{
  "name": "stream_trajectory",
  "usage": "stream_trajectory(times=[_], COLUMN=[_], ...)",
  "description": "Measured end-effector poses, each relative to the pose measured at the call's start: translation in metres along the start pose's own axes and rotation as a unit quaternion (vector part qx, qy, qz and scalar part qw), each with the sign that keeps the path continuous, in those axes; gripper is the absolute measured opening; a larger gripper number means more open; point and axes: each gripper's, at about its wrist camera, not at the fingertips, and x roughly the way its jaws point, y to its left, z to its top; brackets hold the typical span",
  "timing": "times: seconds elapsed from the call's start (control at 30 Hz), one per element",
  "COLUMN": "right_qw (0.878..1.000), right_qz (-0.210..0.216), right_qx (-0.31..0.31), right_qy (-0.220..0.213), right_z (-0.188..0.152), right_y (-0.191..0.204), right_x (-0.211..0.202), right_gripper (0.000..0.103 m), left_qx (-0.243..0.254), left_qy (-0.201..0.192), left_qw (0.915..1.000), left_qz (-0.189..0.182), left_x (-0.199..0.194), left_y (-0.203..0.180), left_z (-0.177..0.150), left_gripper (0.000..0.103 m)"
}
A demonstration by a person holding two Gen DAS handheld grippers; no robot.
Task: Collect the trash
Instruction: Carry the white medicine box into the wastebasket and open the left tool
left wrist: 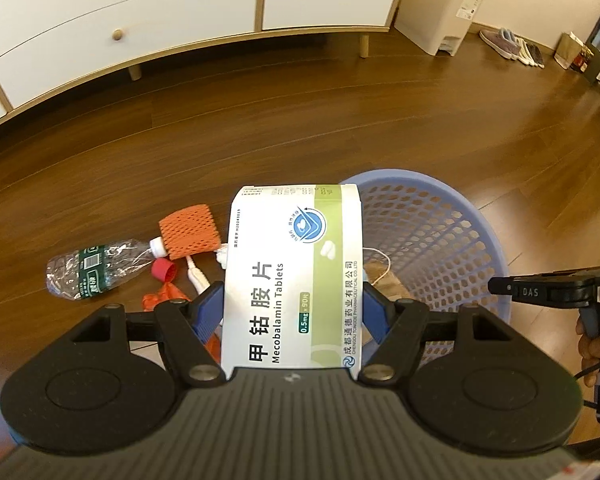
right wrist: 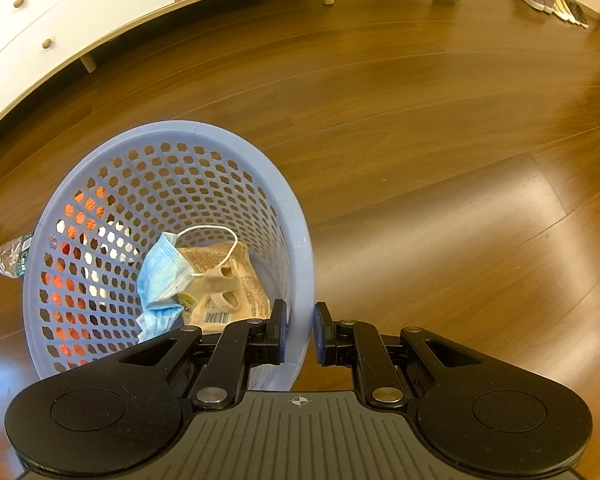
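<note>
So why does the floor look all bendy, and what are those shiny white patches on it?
Left wrist view: the fisheye lens curves the floor planks and the cabinet, while the pill box stays sharp. Right wrist view: the same curving, and the pale patches are window light glaring off the floor beside the basket.

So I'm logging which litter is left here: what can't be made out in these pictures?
- Left wrist view: the tablet box held in the left gripper hides part of the floor litter and the basket contents.
- Right wrist view: the right gripper covers the basket's near rim; the plastic bottle shows only partly past the wall.
- Mask covers part of the wrapper.
</note>
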Motion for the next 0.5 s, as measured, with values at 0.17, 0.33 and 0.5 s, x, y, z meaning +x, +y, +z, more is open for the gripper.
stream_trajectory(times=[0.17, 0.33, 0.5], right_qw=[1.0, 1.0, 1.0], right_qz=[0.0, 0.0, 0.002], right_qx=[0.002, 0.001, 0.0], right_qy=[0.002, 0.003, 0.002], right_z=[0.0, 0.001, 0.0], right_y=[-0.001, 0.0, 0.001], right_x=[0.001, 0.001, 0.001], right_gripper=[0.01, 0.01, 0.01], left_qx=[0.009, 0.012, 0.014], left_qy=[0.014, 0.018, 0.021], left_qw=[0.9999, 0.9998, 0.9997], left_qz=[-0.001, -0.001, -0.003], left_x=[0.011, 0.016, 0.021], left_y=[-0.01, -0.015, -0.023], left_z=[-0.001, 0.002, 0.006], left_gripper=[0.067, 0.067, 0.067])
